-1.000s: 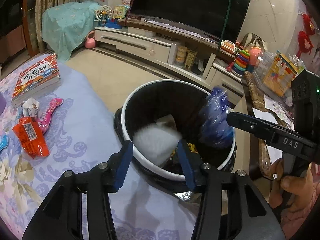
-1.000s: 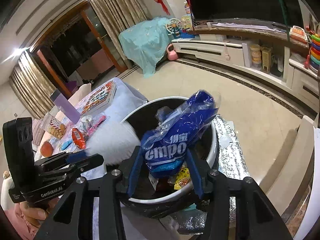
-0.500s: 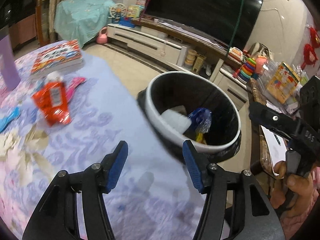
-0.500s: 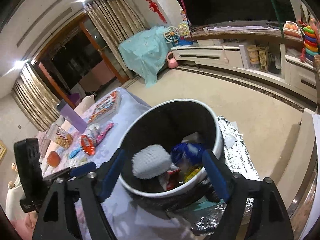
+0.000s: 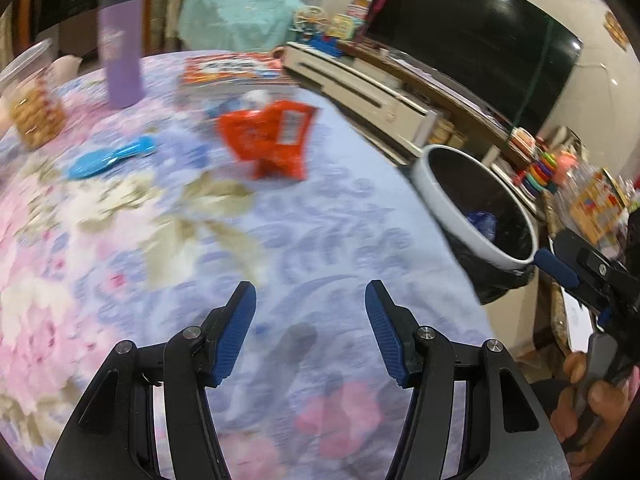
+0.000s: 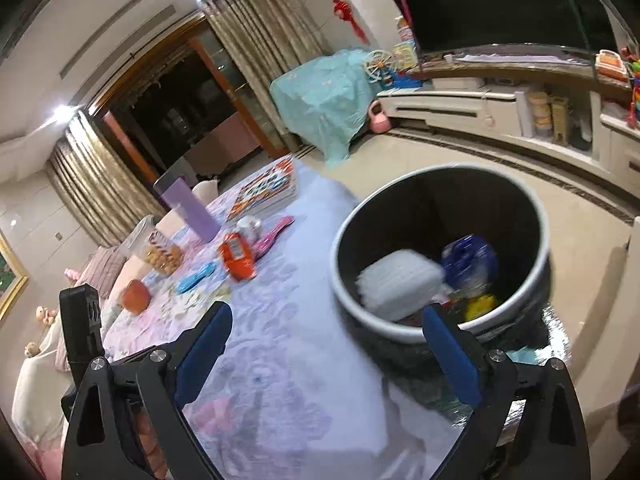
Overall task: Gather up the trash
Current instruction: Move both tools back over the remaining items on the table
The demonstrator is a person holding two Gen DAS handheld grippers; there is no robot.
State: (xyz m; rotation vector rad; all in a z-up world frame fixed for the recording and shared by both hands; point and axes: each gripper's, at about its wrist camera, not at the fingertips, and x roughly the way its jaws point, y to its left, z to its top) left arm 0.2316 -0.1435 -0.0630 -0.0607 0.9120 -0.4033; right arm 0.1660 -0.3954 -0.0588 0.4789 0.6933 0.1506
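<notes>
Your left gripper (image 5: 310,334) hangs over the flowered tablecloth (image 5: 160,240) with its jaws parted and nothing between the blue pads; only cloth shows in the gap. Your right gripper (image 6: 326,356) has its jaws opening, already spread very wide, and they are empty too: the left pad sits over the cloth, the right pad in front of the near rim of the trash bin (image 6: 536,216). The bin, dark inside with a pale rim, stands just off the table's right edge. Inside it lie a white foam-like piece (image 6: 400,282), a blue wrapper (image 6: 470,262) against its right side, and a yellow scrap (image 6: 480,306) near the front; other bits below are too blurred to name. Still on the table: an orange-red snack wrapper (image 5: 268,140) toward the far middle, a light blue flat item (image 5: 110,156) to its left, a pink item (image 6: 276,232) and a small white cup-like object (image 6: 249,227) just beyond the wrapper. A picture book (image 5: 232,70) lies at the far edge, a purple tumbler (image 5: 120,46) stands left of it, and a clear tub of biscuits (image 5: 34,98) sits near the far left edge. The left wrist view is motion-blurred. In it, your hand (image 5: 592,400) on the right gripper's handle shows at the lower right.
</notes>
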